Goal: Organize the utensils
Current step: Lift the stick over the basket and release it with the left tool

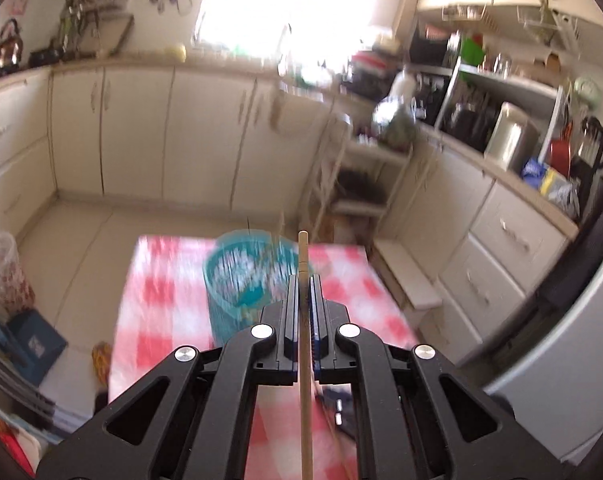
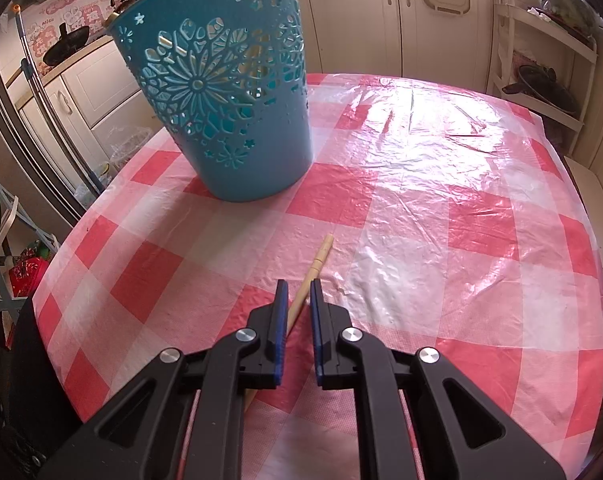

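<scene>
Left wrist cam is sitting high up, looking forward and down over the checkered table (image 1: pixel 169 280), with the kitchen cabinets (image 1: pixel 141 128) filling the upper half of the frame, all pretty blurry. Right wrist cam is hanging low and close over the same tablecloth (image 2: pixel 441 208). Both views are sharing the blue basket (image 2: pixel 225 92): upper left in the right view, center in the left (image 1: pixel 229 280).

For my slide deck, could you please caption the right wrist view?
Right gripper, jaws open, straddles a wooden chopstick lying on the checked tablecloth near the blue basket.
</scene>
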Motion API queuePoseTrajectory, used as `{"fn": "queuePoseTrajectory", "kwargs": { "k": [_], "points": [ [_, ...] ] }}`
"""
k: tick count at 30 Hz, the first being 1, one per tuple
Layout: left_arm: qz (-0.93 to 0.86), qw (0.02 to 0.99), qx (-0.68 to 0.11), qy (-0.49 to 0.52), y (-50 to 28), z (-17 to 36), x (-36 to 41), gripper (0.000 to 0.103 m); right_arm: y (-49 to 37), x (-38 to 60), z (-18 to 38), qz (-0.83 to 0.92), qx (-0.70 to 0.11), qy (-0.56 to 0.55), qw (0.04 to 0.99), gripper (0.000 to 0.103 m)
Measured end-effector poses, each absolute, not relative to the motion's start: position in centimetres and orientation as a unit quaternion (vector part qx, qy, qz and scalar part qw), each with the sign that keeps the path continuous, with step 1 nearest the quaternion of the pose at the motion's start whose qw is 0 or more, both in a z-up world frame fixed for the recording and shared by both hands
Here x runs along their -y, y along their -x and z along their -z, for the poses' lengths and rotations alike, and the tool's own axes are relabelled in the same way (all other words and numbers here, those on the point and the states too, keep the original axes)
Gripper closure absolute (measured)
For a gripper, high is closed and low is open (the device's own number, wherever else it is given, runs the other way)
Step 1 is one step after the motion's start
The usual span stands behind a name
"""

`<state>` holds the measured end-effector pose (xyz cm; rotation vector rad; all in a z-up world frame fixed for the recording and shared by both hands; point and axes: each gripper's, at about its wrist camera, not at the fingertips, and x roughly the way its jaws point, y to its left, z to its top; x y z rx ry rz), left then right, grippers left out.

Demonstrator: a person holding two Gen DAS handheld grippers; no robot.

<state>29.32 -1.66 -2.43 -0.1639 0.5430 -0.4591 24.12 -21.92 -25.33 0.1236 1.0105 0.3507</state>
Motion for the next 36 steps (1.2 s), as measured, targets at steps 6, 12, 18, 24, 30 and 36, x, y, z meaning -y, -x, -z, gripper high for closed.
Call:
{"fn": "queuePoseTrajectory", "kwargs": {
  "k": [6,12,18,24,30,36],
  "points": [
    [0.161,0.967,-0.144,0.132,-33.2,-1.1,1.5,0.098,-24.1,22.0,25.3,-0.167,-0.481,-0.061,0.858,0.093],
    [0.082,0.982,-0.108,0.131,-38.2,0.1,3.2,0.098,-24.1,22.2,25.4,-0.17,-0.481,-0.07,0.857,0.093],
    [0.059,0.979,-0.13,0.148,-42.2,3.5,3.6,0.098,-24.1,22.3,25.4,-0.173,-0.481,-0.073,0.856,0.091],
    [0.051,0.979,-0.146,0.129,-42.9,6.1,4.2,0.098,-24.1,22.2,25.5,-0.175,-0.481,-0.075,0.856,0.091],
    [0.05,0.977,-0.182,0.101,-42.7,8.2,4.6,0.098,-24.1,22.1,25.4,-0.175,-0.481,-0.074,0.856,0.09],
    [0.056,0.974,-0.206,0.078,-41.8,9.5,4.7,0.098,-24.1,22.1,25.4,-0.174,-0.48,-0.071,0.857,0.09]
  ]
}}
